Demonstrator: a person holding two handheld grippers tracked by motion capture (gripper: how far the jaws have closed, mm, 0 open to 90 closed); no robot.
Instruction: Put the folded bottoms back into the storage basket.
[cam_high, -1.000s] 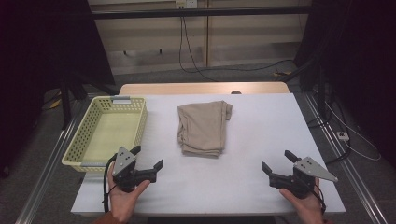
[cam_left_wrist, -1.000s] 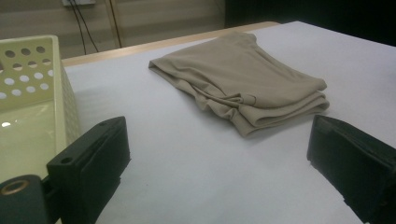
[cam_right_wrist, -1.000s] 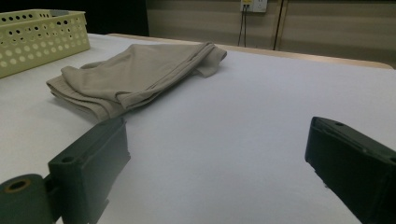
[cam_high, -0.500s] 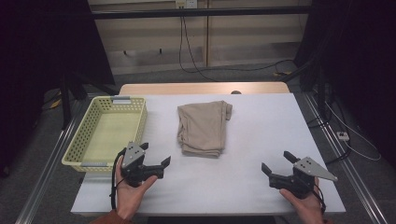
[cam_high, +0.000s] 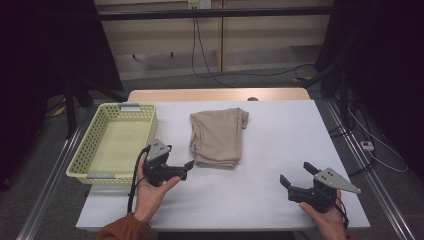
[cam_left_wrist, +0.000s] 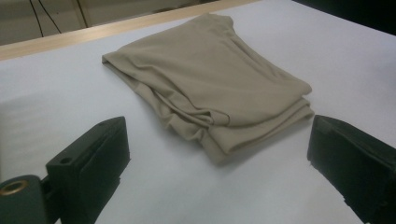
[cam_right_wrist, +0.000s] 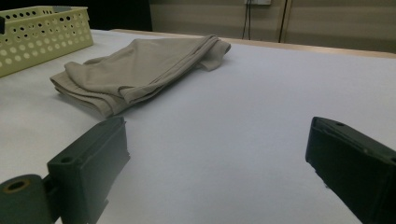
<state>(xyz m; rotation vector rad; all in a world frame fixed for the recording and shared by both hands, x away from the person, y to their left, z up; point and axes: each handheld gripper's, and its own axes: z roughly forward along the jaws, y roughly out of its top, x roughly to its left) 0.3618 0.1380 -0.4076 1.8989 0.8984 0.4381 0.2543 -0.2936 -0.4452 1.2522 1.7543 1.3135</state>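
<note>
A folded beige garment (cam_high: 218, 136) lies on the white table (cam_high: 280, 130), a little back of its middle. My left gripper (cam_high: 186, 169) is open, held low just short of the garment's near left corner. In the left gripper view the folded edge of the garment (cam_left_wrist: 219, 84) lies between and just beyond the two spread jaws, with nothing gripped. My right gripper (cam_high: 295, 173) is open near the front right of the table, well away from the garment. The right gripper view has the garment (cam_right_wrist: 140, 65) farther off to the left.
A pale yellow perforated basket (cam_high: 80, 165) stands at the table's left side, close behind my left hand; its wall (cam_right_wrist: 42, 37) is also in the right gripper view. A wooden strip (cam_high: 220, 95) borders the table's far edge. Cables run on the floor beyond.
My left gripper has moved right and slightly forward, from beside the basket's near corner toward the garment's near left corner. The right gripper has stayed put.
</note>
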